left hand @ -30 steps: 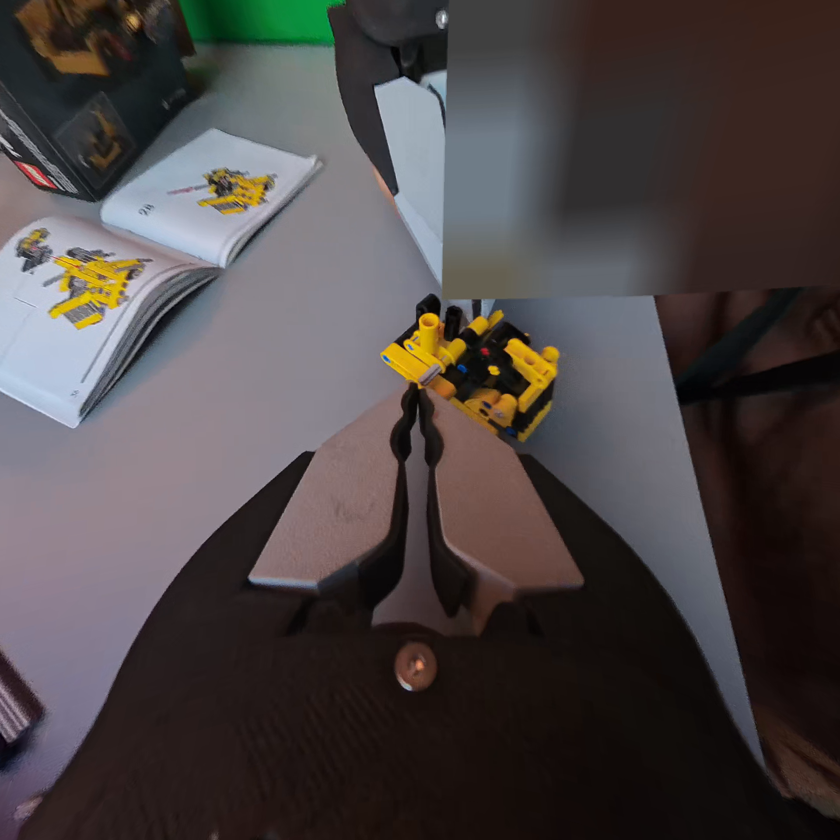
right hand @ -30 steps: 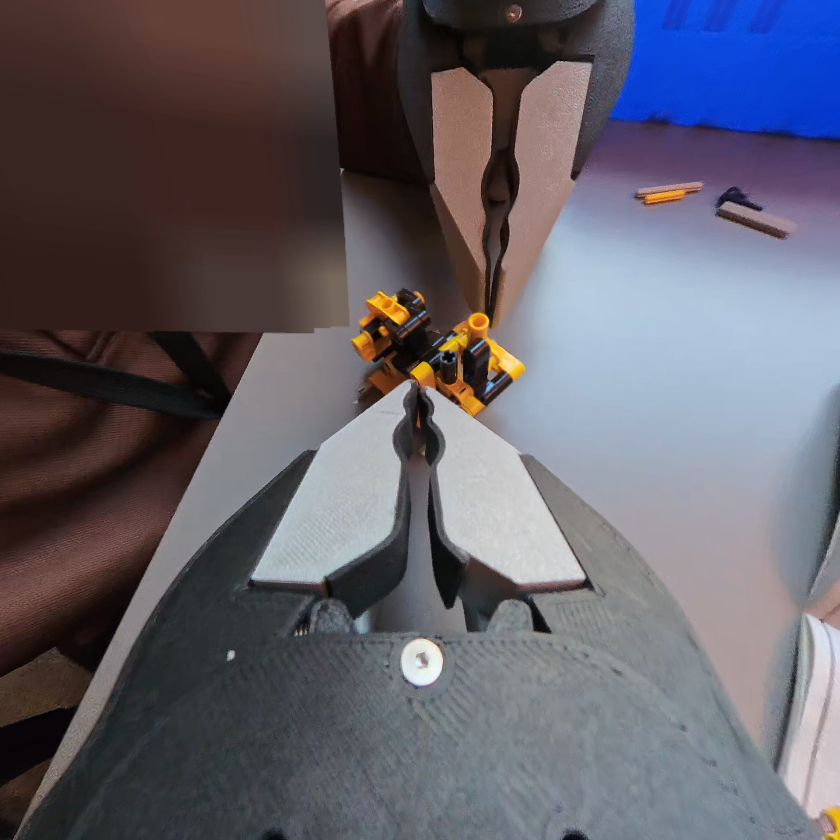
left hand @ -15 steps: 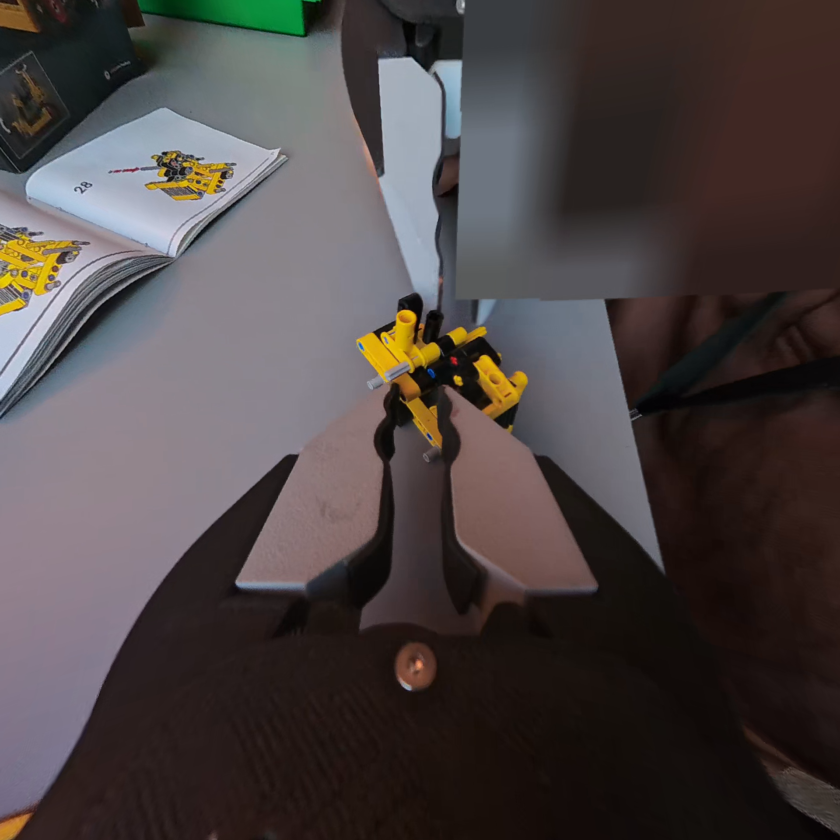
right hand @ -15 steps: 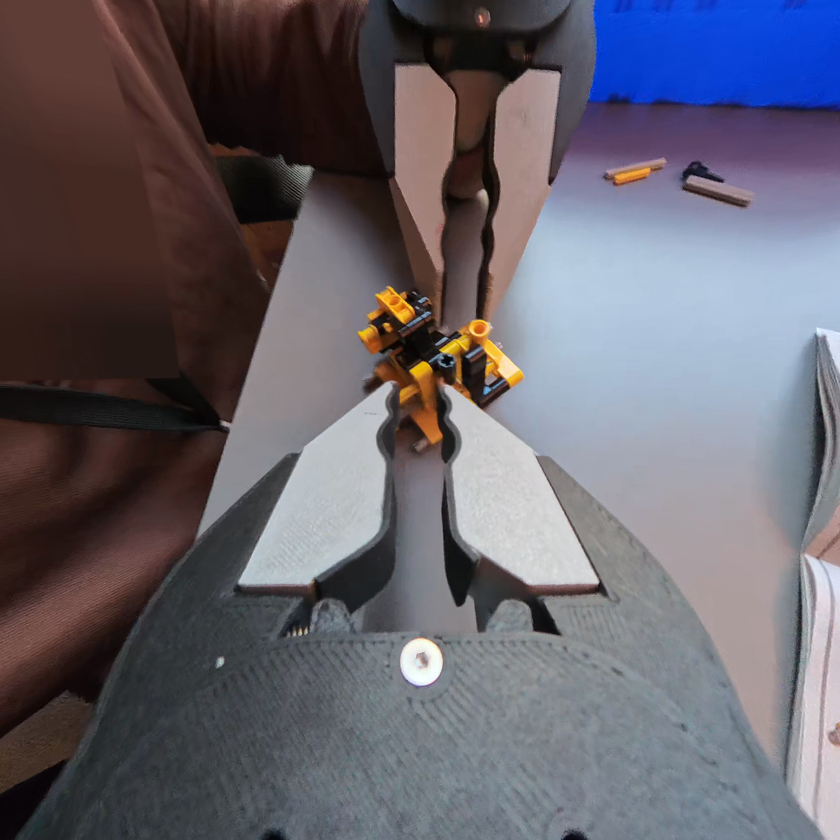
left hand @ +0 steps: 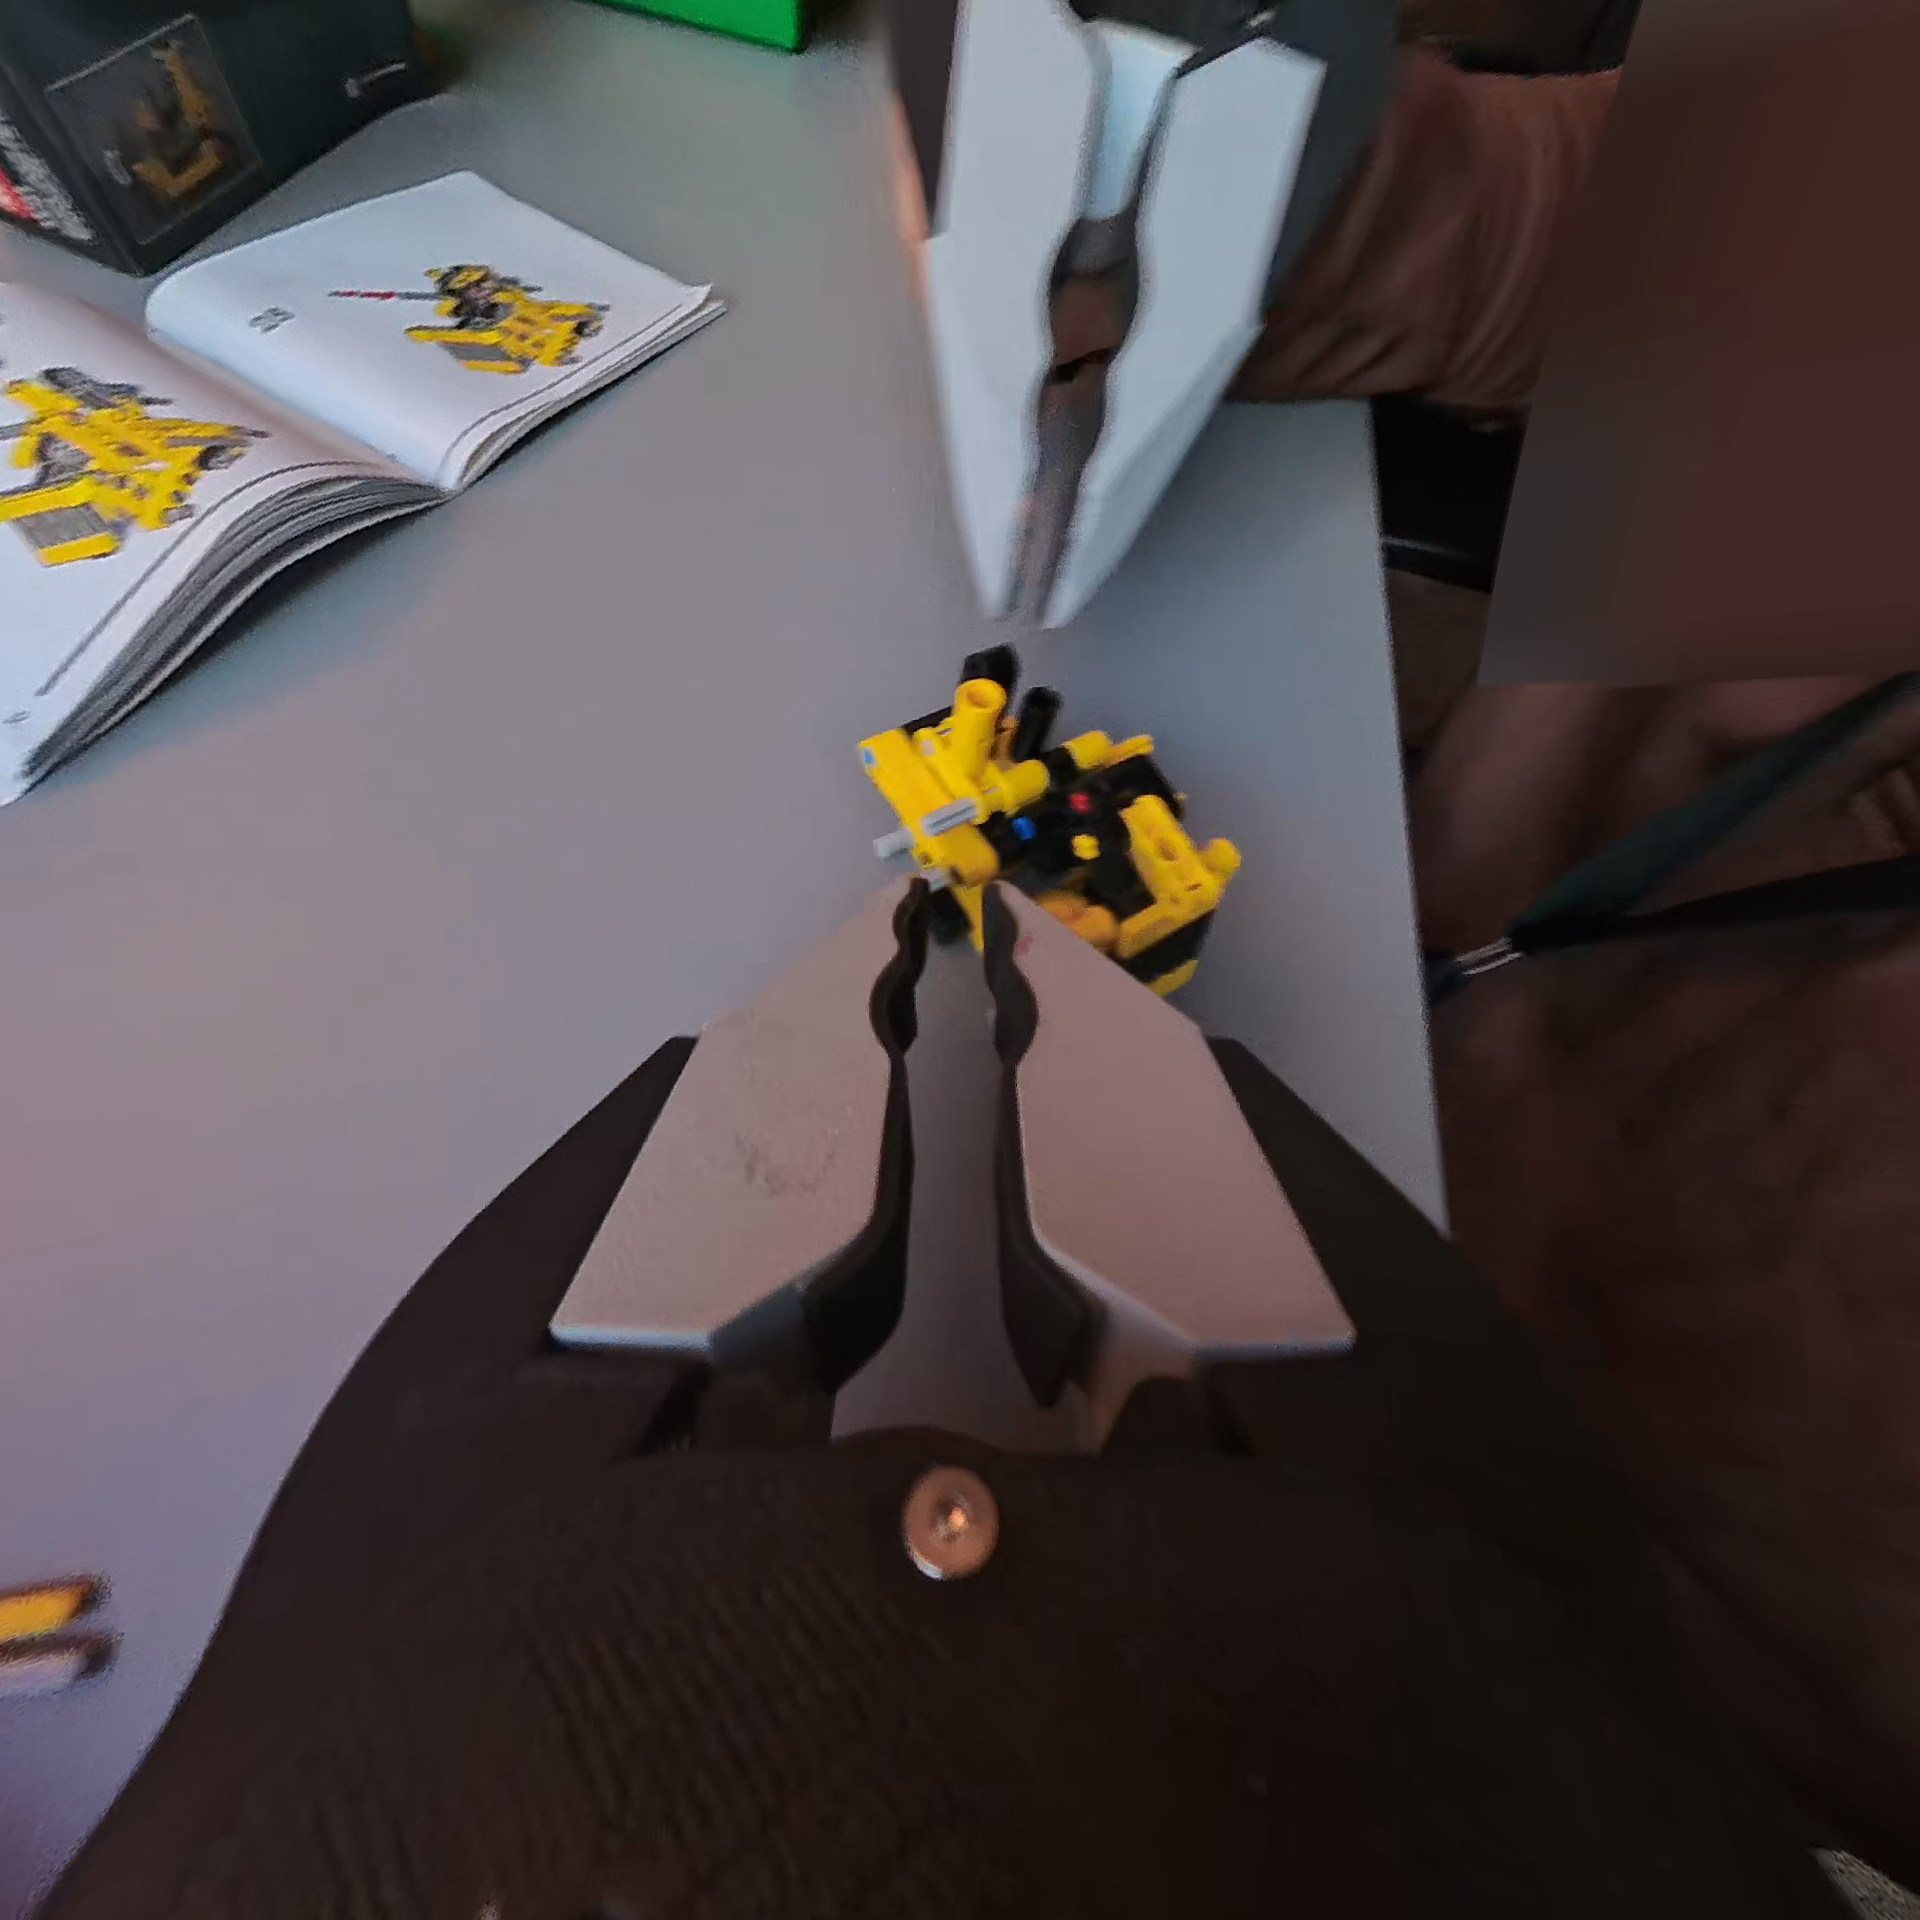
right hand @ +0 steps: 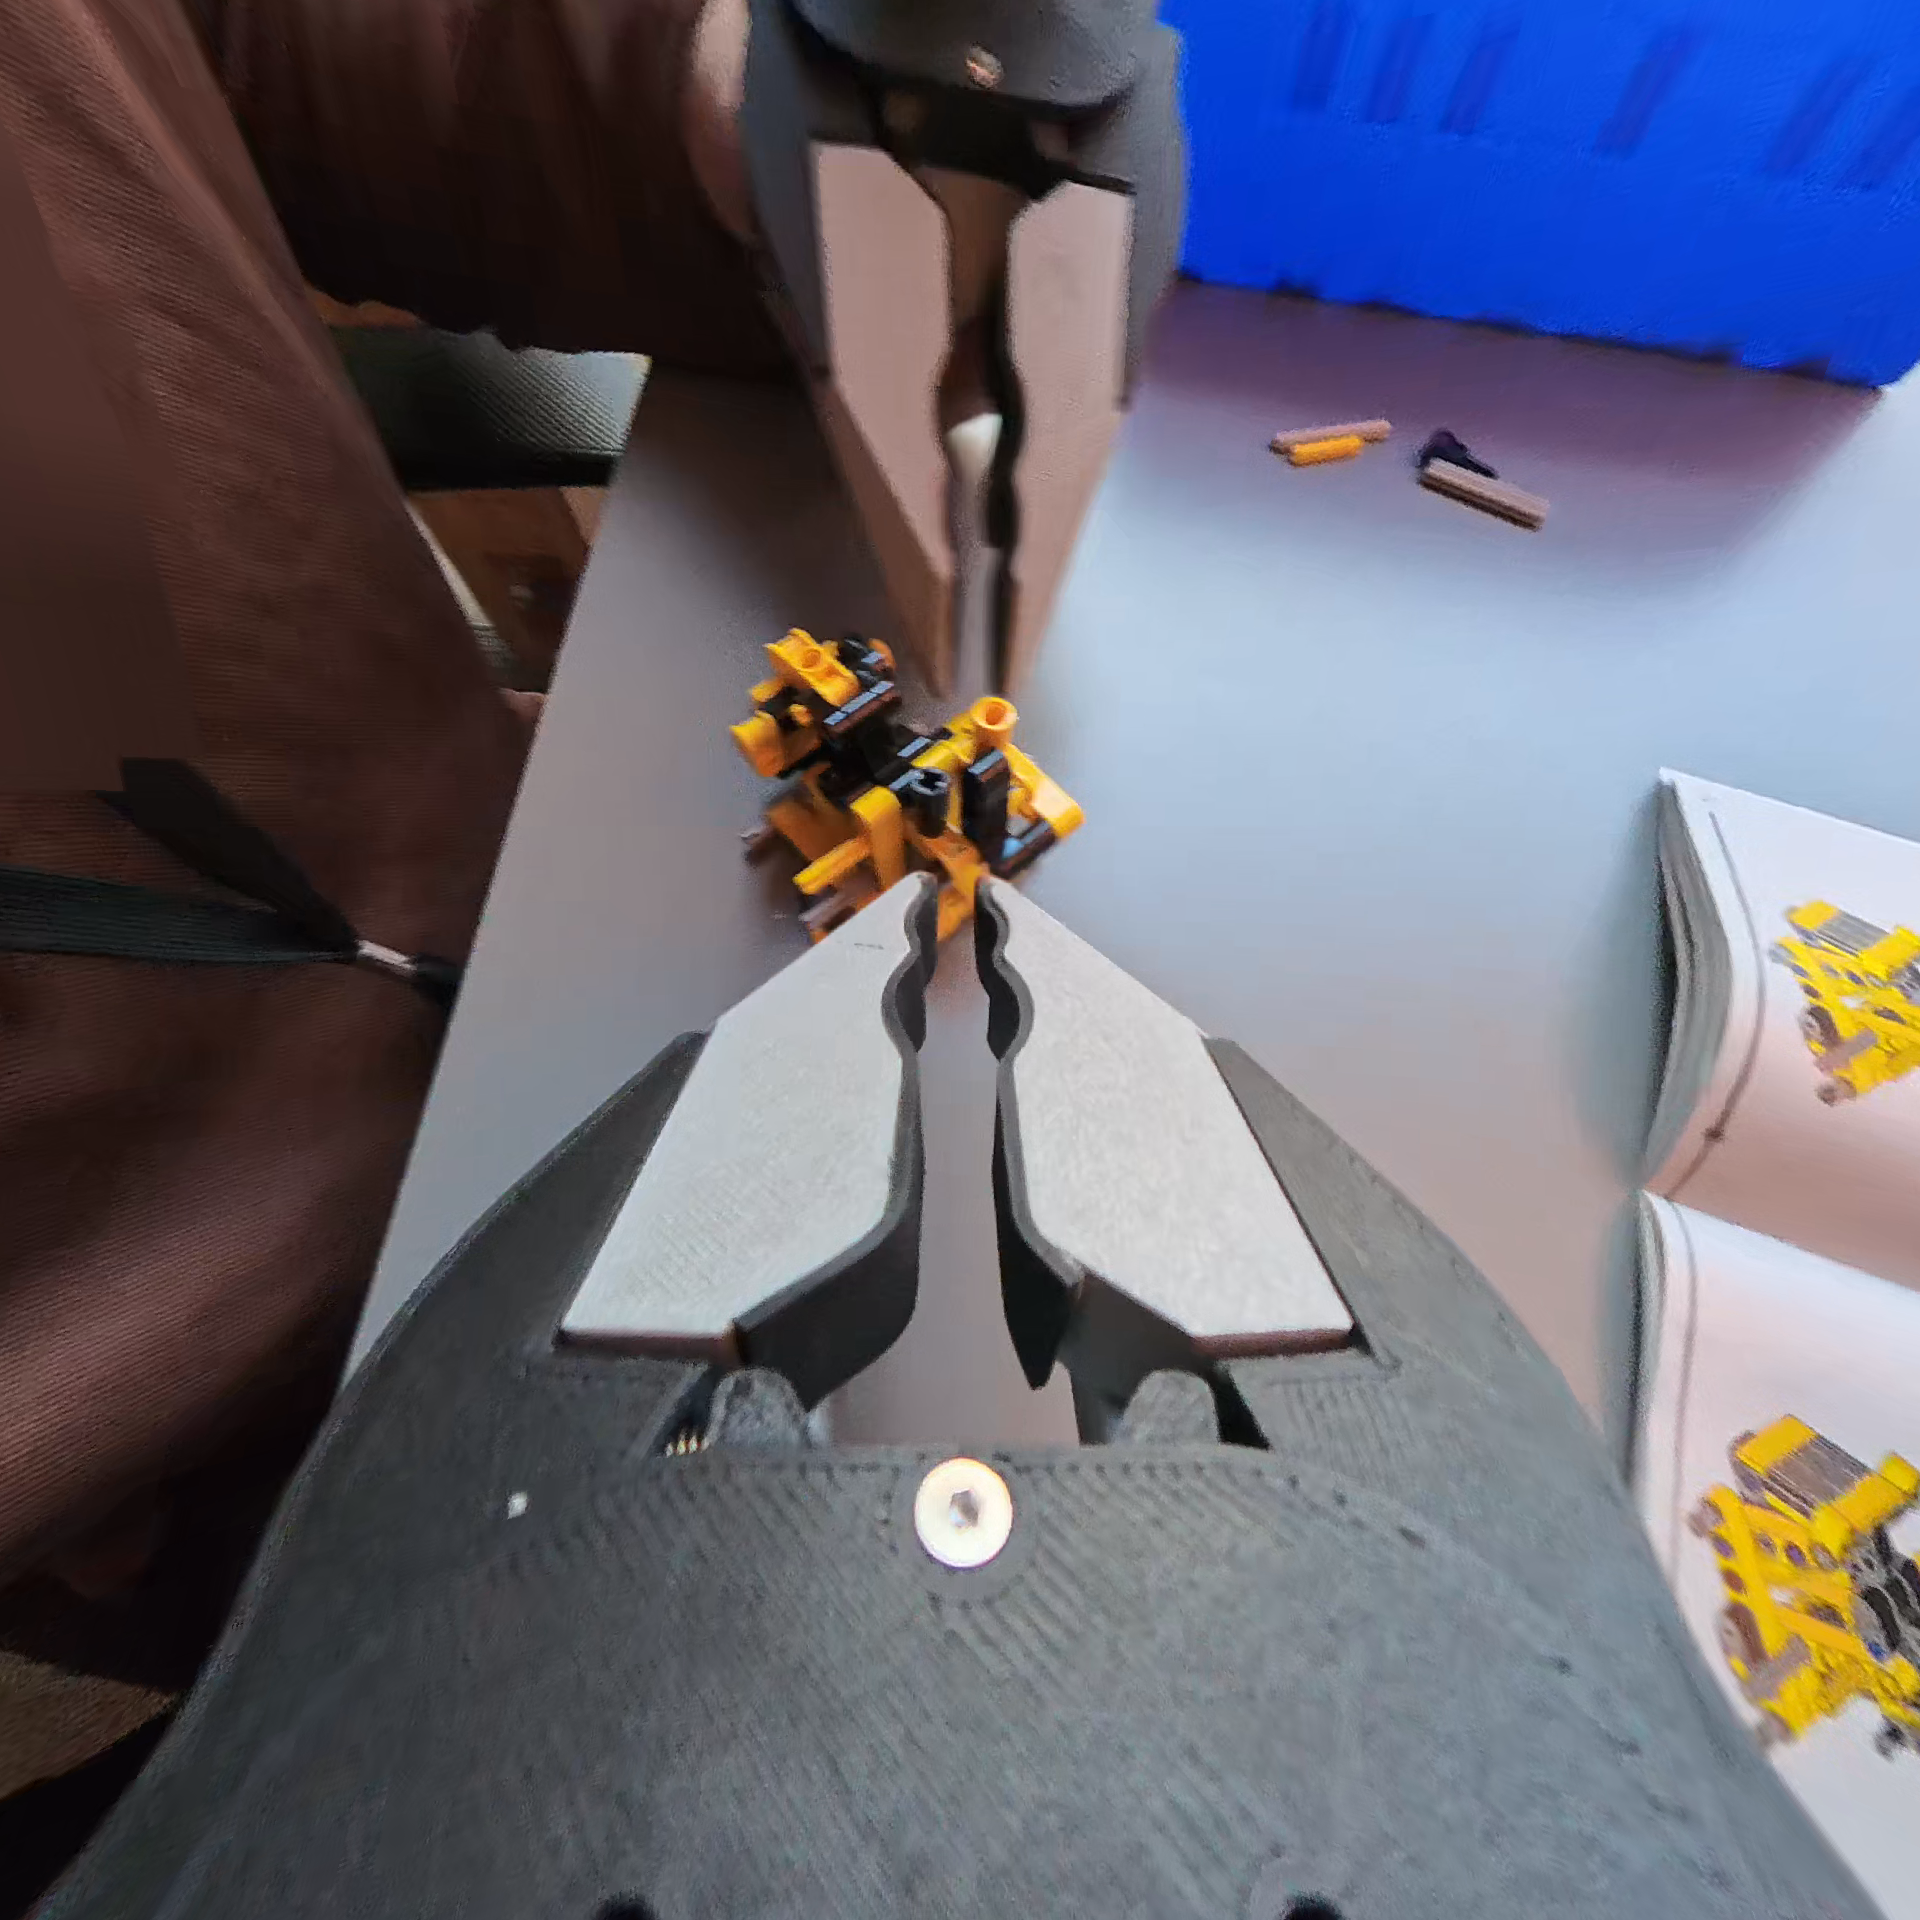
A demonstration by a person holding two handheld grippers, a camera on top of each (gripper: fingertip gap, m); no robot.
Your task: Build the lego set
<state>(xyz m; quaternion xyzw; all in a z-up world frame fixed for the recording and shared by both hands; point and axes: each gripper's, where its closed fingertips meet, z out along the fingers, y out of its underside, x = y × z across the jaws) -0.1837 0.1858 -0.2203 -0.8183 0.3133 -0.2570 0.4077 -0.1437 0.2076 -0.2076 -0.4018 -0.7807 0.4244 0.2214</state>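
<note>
Grey tabletop (left hand: 520, 935), near its edge: yellow-and-black lego assembly (left hand: 1049, 831) standing free between two opposed grippers. Left gripper (left hand: 948, 896) just short of assembly, jaws slightly parted, grasping nothing. Right gripper (right hand: 948, 891) likewise parted and empty, possibly touching the model; blur obscures contact. Open instruction booklet (left hand: 312, 416) and dark box (left hand: 177, 114) beyond.

Left gripper (left hand: 951, 894): black ribbed 3D-printed body, 2 grey wedge-shaped fingers (left hand: 769, 1153) edged with wavy black pads, 1 silver screw (left hand: 950, 1527). Right gripper (right hand: 948, 894): dark grey, matching build, 1 hex screw (right hand: 963, 1510). Person: brown garment (right hand: 156, 540), black strap (right hand: 156, 914).
</note>
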